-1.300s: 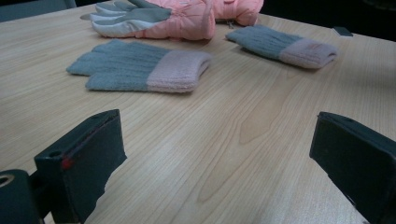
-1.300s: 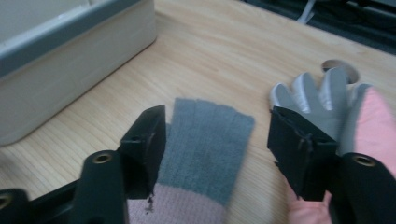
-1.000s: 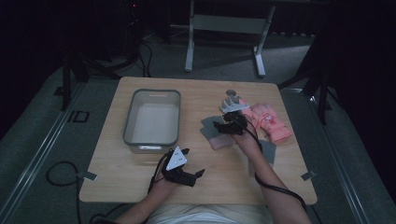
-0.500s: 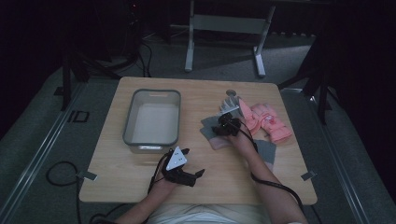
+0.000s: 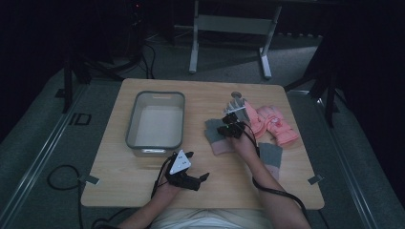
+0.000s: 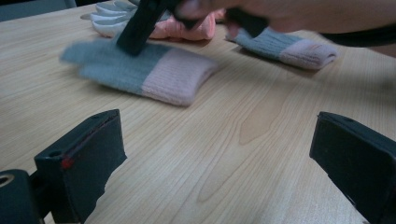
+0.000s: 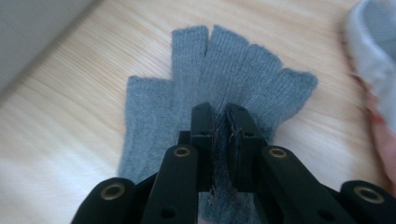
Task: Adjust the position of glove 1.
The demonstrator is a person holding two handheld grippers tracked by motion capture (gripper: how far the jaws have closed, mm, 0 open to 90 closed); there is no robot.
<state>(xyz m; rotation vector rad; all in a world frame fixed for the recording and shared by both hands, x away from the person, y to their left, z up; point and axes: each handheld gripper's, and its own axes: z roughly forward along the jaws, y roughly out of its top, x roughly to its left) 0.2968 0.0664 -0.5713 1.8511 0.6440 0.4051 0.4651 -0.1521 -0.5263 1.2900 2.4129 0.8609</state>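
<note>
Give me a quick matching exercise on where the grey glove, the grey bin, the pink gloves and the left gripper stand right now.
Things:
1. grey glove with pink cuff
2. grey bin
3. pink gloves
4. left gripper

States:
A. jaws open over bare wood at the table's near edge
B. lying at the right side of the table, untouched
C. pinched between the right gripper's jaws, which have just been closing
D. standing hollow side up at the table's left

Pairs: 1-C, 2-D, 3-B, 4-A
</note>
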